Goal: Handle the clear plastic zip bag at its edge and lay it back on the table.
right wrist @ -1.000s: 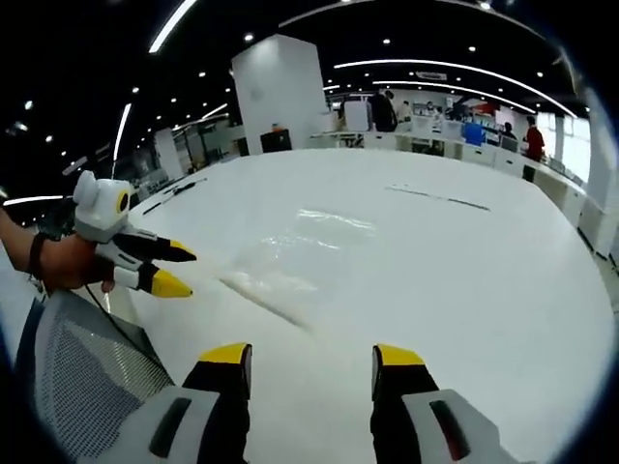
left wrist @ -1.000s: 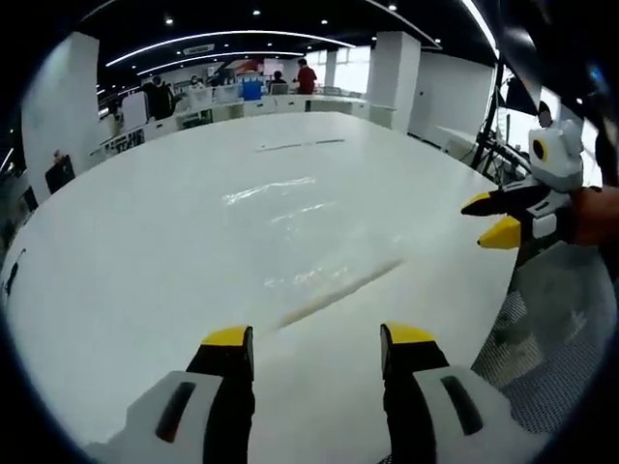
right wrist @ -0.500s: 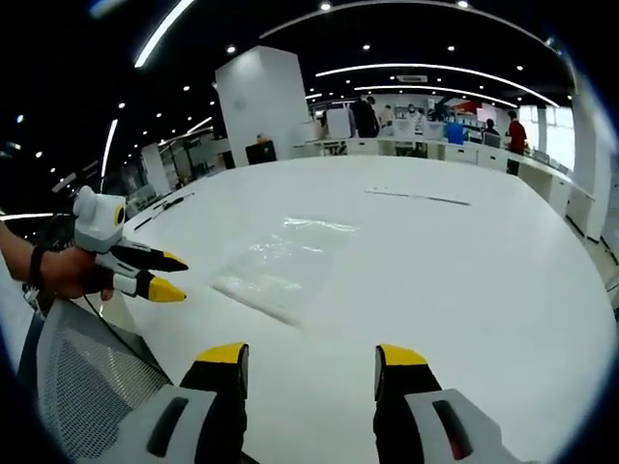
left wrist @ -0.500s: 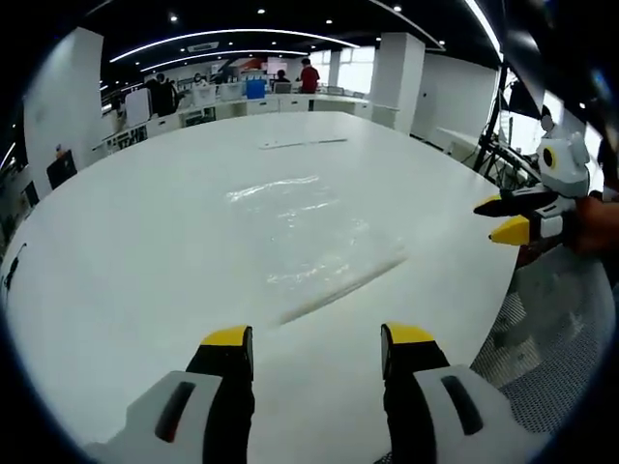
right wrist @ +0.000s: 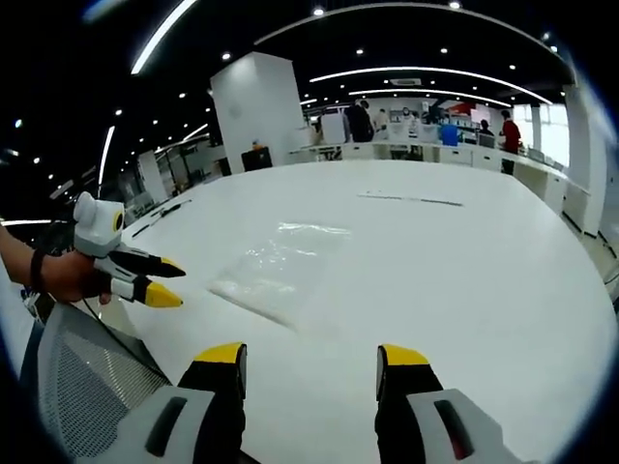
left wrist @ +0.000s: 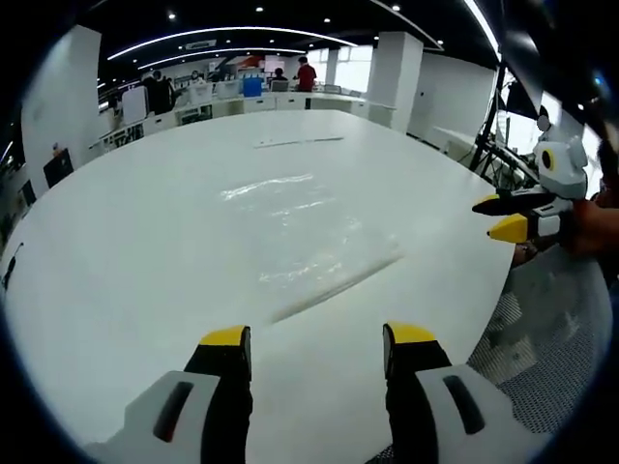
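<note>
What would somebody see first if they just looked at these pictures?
The big white table, and lying flat on it a clear bag that is hard to see against the white. Next, the yellow tips: the left gripper open low in its own view, and the right gripper off the table's right edge, both away from the bag. Far behind, people stand by desks.

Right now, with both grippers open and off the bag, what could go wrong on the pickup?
1. The bag is clear and lies flat on the white table; its edge is hard to see, so jaws may close on nothing or only scrape the top.
2. The bag's near edge sits close to the table's rim; a push could slide it off.
3. The left gripper and right gripper could each tug the thin film apart or crumple it.
</note>
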A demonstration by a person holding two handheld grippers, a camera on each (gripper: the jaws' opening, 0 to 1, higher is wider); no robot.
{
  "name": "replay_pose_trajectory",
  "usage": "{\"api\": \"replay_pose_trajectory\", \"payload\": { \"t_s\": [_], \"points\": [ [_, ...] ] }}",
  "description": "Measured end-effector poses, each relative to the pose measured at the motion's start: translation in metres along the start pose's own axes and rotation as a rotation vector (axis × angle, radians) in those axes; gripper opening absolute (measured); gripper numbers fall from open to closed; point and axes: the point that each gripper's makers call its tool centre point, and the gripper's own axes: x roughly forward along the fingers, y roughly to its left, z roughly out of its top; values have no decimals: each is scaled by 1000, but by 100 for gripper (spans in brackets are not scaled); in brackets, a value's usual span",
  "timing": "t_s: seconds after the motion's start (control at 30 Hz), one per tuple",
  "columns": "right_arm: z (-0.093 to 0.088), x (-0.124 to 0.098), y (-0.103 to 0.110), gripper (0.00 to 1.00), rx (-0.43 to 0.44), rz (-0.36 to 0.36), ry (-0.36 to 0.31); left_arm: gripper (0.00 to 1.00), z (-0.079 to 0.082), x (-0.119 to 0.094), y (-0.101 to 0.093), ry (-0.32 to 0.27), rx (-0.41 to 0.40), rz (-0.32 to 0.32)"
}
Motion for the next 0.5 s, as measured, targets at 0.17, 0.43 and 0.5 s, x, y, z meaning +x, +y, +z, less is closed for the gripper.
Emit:
{"api": "replay_pose_trajectory", "payload": {
  "t_s": [0.17, 0.43, 0.5],
  "points": [
    [2, 3, 2, 53, -10, 5, -8, 55, -4, -2, 0, 17, 8, 0],
    [6, 0, -5, 53, 7, -9, -38, 55, -6, -6, -11, 39, 24, -12],
    [7, -2, -5, 53, 18, -17, -48, 55, -5, -9, -14, 41, 30, -15]
  ]
}}
